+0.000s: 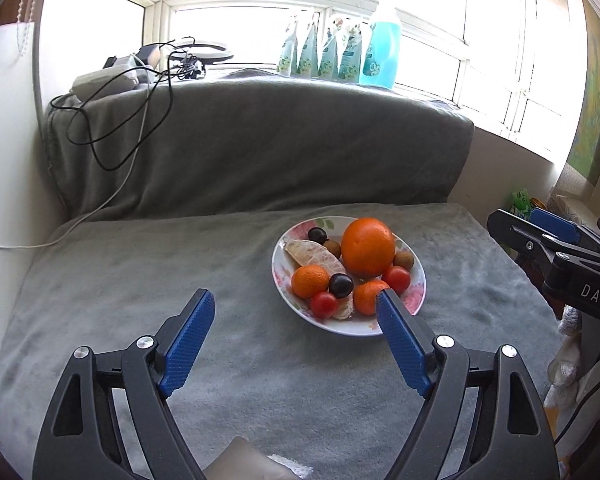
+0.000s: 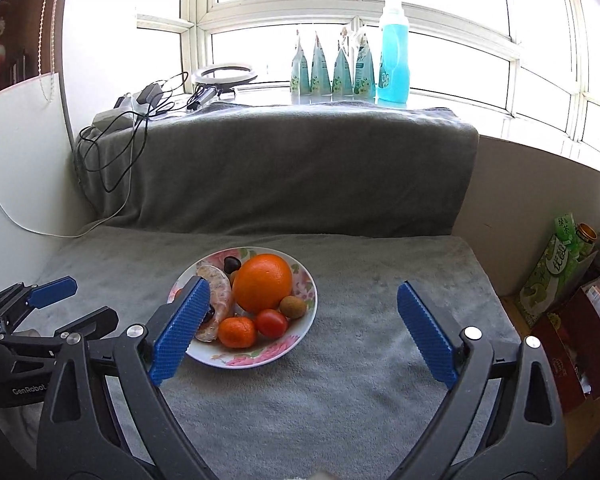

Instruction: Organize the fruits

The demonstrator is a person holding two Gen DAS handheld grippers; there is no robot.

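A floral white plate (image 1: 414,302) (image 2: 256,358) rests on the grey blanket and carries several fruits. A large orange (image 1: 367,247) (image 2: 262,282) stands at its back, with a peeled pomelo wedge (image 1: 314,255) (image 2: 220,284), small mandarins (image 1: 310,280) (image 2: 237,332), red tomatoes (image 1: 396,278) (image 2: 271,323), dark plums (image 1: 341,285) and brownish longans (image 2: 292,306) around it. My left gripper (image 1: 294,300) is open and empty, short of the plate and left of it. My right gripper (image 2: 302,292) is open and empty too, its left finger overlapping the plate's near left rim in the picture.
The grey blanket (image 1: 180,280) covers a seat and a raised backrest (image 2: 280,168). Cables and a charger (image 1: 140,68) lie on the backrest's left end. Pouches and a blue bottle (image 2: 394,56) stand on the windowsill. Boxes and a green carton (image 2: 552,268) sit at the right.
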